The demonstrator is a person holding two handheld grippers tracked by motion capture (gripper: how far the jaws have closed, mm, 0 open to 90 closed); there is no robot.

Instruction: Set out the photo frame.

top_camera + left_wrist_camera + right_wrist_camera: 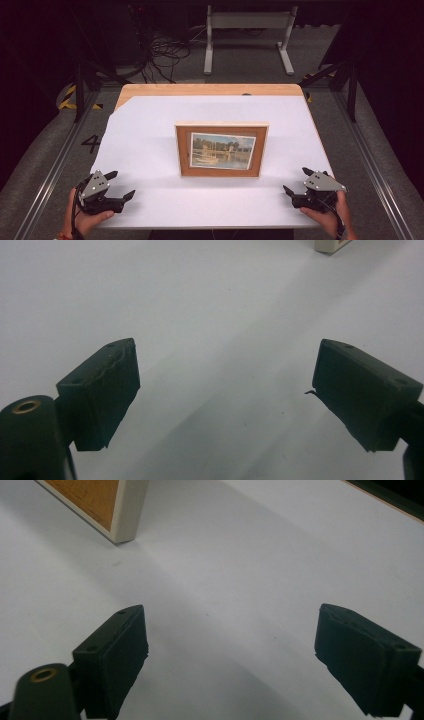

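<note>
The picture frame [221, 150] is standing mid-frame, its long axis running across, between my left tongs [121, 185] and right tongs [295, 181], both gaping wide and empty.

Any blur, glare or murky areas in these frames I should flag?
High view: surroundings dark, white sheet evenly lit, picture frame casts a soft shadow. Left gripper view: frame corner soft, jaws sharp. Right gripper view: frame corner fairly crisp, diffuse shadow band across the sheet.

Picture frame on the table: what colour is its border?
The picture frame has a warm orange-brown wooden border with a paler wood outer edge; the high view shows it best.
</note>
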